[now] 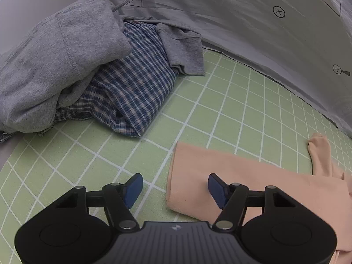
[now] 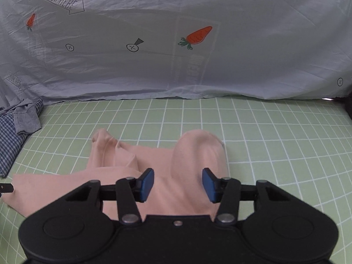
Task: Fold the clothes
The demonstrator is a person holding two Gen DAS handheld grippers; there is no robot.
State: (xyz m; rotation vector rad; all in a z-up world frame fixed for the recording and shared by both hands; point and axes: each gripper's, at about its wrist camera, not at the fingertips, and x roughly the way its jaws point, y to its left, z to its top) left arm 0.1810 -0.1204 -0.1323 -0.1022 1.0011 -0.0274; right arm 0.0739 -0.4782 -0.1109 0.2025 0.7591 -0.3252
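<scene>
**Both claws hover open over the peach garment, nothing gripped**

The left claw (image 1: 175,190) stands partly open and empty. Its right-hand pad sits over the near-left corner of the peach garment (image 1: 242,182), while its left-hand pad is over the bare green gridded surface (image 1: 220,101), so the cloth's left edge runs up between the two pads. Whether either pad touches the fabric I cannot tell from this angle.

The right claw (image 2: 178,183) is also partly open and holds nothing. The garment lies directly beneath and ahead of it, with a rounded hump of fabric (image 2: 198,151) rising just beyond the pads and a crumpled, rucked-up section (image 2: 105,147) ahead to the left.

Ahead and to the left of the left claw, well apart from it, a grey hoodie (image 1: 61,66) lies heaped on a blue plaid shirt (image 1: 136,83); these seem to be waiting their turn. A grey printed sheet (image 2: 154,66) hangs at the back.

Risks from here:

- The left claw straddles the edge, so closing now could pinch only a sliver, or slide off and catch nothing.
- The right claw may grab the hump through several layers, dragging the cloth into a bunch rather than a clean fold.
- The rucked section, left unsmoothed, would be trapped inside any fold.
- Uneven pulls from the two claws could skew the garment.
</scene>
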